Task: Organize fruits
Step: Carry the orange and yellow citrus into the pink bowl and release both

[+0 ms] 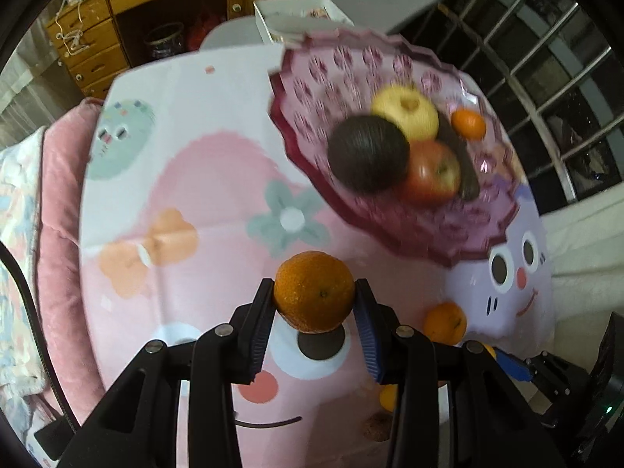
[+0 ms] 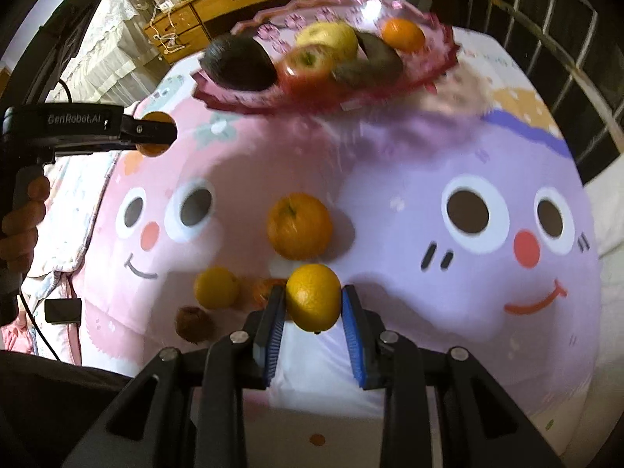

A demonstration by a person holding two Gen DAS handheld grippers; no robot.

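The left gripper [image 1: 315,292] is closed on an orange mandarin [image 1: 314,291], and the right gripper [image 2: 313,298] clamps a yellower citrus fruit [image 2: 313,297]. Each fruit sits between the blue pads, above the cartoon cloth [image 2: 448,273]. The pink glass bowl [image 1: 390,234] beyond already holds apples, a dark avocado and one mandarin, so both fruits probably go there. Four more fruits wait on the cloth, the biggest an orange [image 2: 299,225].

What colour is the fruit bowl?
Translucent pink-purple bowl with a repeating floral pattern, clearest in the left wrist view.
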